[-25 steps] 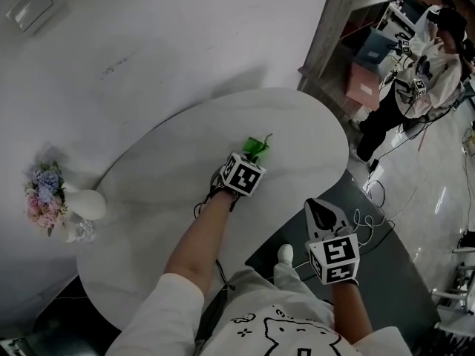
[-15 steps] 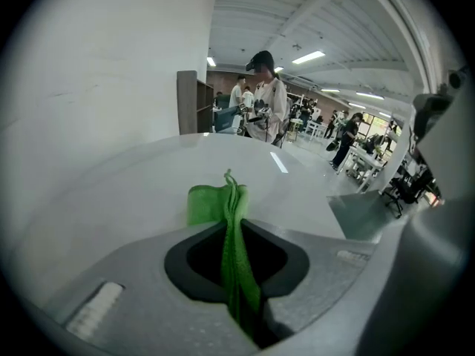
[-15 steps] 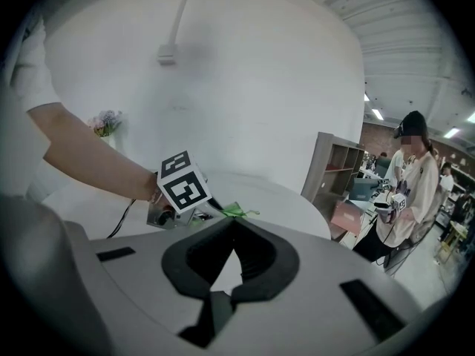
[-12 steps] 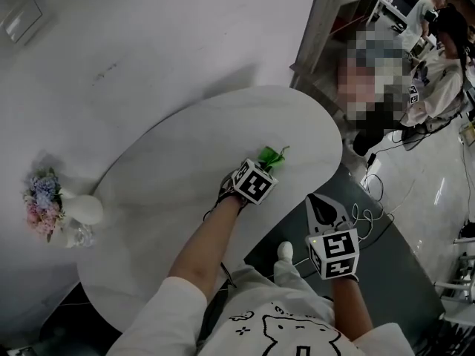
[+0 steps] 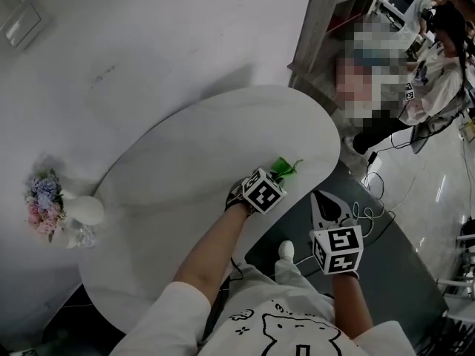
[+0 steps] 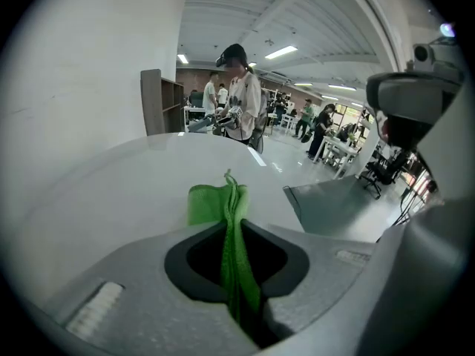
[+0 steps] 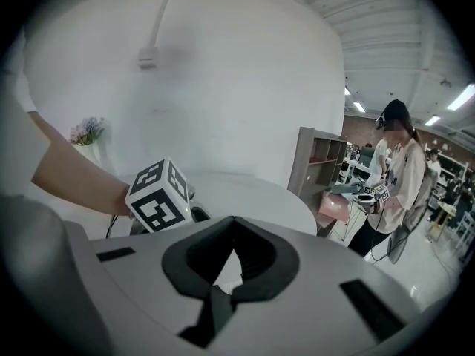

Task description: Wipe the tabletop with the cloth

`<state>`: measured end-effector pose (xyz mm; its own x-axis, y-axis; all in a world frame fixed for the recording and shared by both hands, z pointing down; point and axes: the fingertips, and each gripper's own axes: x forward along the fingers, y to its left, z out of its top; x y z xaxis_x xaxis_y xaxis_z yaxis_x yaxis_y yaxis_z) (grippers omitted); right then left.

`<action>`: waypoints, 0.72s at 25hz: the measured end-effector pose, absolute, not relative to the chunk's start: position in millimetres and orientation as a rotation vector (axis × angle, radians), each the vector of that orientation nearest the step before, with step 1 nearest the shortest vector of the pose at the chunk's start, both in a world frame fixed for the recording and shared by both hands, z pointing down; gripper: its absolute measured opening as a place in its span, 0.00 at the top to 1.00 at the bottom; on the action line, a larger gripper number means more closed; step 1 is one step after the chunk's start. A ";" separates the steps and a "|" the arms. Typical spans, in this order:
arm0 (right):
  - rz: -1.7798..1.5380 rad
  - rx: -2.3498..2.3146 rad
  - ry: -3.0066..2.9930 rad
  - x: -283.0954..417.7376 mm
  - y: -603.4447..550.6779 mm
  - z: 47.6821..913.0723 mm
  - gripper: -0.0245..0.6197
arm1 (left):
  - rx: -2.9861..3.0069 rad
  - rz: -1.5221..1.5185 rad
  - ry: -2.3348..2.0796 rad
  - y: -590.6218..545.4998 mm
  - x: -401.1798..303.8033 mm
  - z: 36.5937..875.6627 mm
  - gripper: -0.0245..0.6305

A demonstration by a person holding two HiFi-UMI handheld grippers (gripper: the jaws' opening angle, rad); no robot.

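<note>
in the head view the marker cube (image 5: 263,190) on the left tool (image 5: 273,177) is covering most of the cloth (image 5: 285,166), leaving only a green tip showing. the person's arm (image 5: 211,254) and shirt (image 5: 282,325) are hiding the desk's (image 5: 185,162) near edge.

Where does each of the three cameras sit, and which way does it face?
Head view: on the person's head, looking down at the white table; both forearms, left gripper and right gripper show.
Left gripper view: on that gripper, looking across the table; jaws shut on the green cloth.
Right gripper view: on that gripper, facing the wall; jaws together, empty; left forearm shows.
All share the table.
</note>
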<state>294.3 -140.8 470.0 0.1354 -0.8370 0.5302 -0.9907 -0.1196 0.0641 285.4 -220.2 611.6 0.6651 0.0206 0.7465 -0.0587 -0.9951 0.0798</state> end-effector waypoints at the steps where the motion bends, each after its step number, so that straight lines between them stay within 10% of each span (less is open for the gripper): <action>1: 0.522 2.024 -1.756 294.9 -140.5 470.2 0.96 | 2.782 1.250 -0.014 -214.3 286.7 611.8 0.89; 18: 0.469 2.162 -1.765 325.8 -145.2 433.1 0.96 | 2.752 1.268 0.226 -129.7 293.6 615.3 0.89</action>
